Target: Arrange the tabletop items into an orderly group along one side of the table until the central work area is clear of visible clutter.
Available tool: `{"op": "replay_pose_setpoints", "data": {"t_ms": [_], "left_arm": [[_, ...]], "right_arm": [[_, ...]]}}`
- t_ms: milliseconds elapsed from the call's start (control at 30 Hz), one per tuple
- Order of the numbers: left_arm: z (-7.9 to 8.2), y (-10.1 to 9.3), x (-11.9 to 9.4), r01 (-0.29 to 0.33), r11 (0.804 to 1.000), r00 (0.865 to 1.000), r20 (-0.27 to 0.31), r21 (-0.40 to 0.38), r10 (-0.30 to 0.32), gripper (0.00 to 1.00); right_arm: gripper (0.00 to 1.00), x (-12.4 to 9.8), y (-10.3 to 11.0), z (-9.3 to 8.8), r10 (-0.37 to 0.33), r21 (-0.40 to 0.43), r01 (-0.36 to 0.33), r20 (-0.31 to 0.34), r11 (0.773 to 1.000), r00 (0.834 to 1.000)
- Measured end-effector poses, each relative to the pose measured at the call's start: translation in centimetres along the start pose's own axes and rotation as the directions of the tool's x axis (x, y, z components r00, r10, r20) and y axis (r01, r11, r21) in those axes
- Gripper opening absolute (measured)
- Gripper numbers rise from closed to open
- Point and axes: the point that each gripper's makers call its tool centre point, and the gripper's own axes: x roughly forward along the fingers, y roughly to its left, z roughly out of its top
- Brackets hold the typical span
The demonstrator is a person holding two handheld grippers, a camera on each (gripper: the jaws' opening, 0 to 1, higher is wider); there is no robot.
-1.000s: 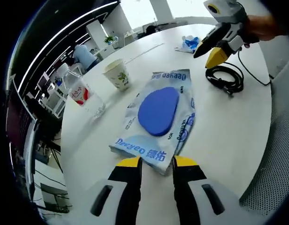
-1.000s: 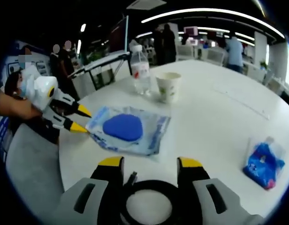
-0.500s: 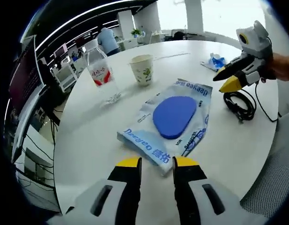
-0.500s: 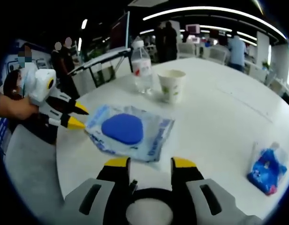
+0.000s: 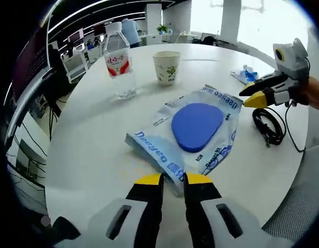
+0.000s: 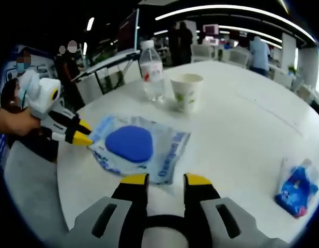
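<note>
White tabletop: a round white table (image 5: 92,139) carries all the items.
Wipes pack: a pale blue soft pack (image 5: 187,132) printed "Deeyeo", with a dark blue oval flap on top, lies near the middle of the table; in the right gripper view it sits left of centre (image 6: 136,147).
Left gripper: its yellow-tipped jaws (image 5: 172,181) stand almost pressed together on the near corner of the wipes pack, apparently pinching its edge; in the right gripper view this gripper (image 6: 82,132) comes in from the left, its tips at the pack's left edge, held by a hand (image 6: 14,121).
Right gripper: its jaws (image 6: 166,181) stand a little apart, above the black cable; whether they touch the cable cannot be told. In the left gripper view it (image 5: 252,94) hangs at the far right, tips near the pack's right corner, just above the cable.
Black cable: a coiled black cable (image 5: 268,126) lies right of the wipes pack; in the right gripper view a loop of it (image 6: 162,222) shows between the jaws.
Water bottle: a clear bottle with a red label (image 5: 119,64) stands upright at the far left of the table.
Paper cup: a printed paper cup (image 5: 167,67) stands upright just right of the bottle, apart from it.
Small blue packet: a small blue and clear packet (image 6: 296,188) lies near the right edge, well apart from the rest; in the left gripper view it (image 5: 244,76) lies beyond the right gripper.
</note>
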Motion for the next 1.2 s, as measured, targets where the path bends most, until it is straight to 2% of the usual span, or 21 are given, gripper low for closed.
{"op": "replay_pose_setpoints", "data": {"t_ms": [100, 400, 533, 700, 1200], "left_arm": [[0.1, 0.1, 0.1, 0.007, 0.999, 1.0, 0.003, -0.041, -0.007, 0.12], [-0.1, -0.1, 0.7, 0.024, 0.996, 1.0, -0.004, -0.081, -0.024, 0.08], [0.0, -0.1, 0.8, 0.022, 0.996, 1.0, 0.009, -0.086, -0.021, 0.05], [0.6, -0.2, 0.6, 0.016, 0.997, 0.999, 0.029, -0.08, -0.014, 0.01], [1.4, -0.4, 0.1, 0.021, 0.997, 0.999, 0.035, -0.07, -0.018, 0.0]], "right_arm": [[0.17, 0.5, 0.0, 0.0, 0.002, 0.007, -0.002, -0.009, 1.0, 1.0], [0.03, 1.1, -0.3, -0.7, -0.007, 0.012, 0.008, -0.055, 1.0, 0.998], [0.0, 1.1, -0.3, -0.9, 0.003, 0.018, -0.002, -0.057, 1.0, 0.998], [0.0, 0.9, -0.1, -0.9, 0.009, -0.003, -0.009, -0.051, 1.0, 0.999], [0.0, 0.0, -0.1, -0.2, 0.006, -0.017, -0.007, -0.017, 1.0, 1.0]]}}
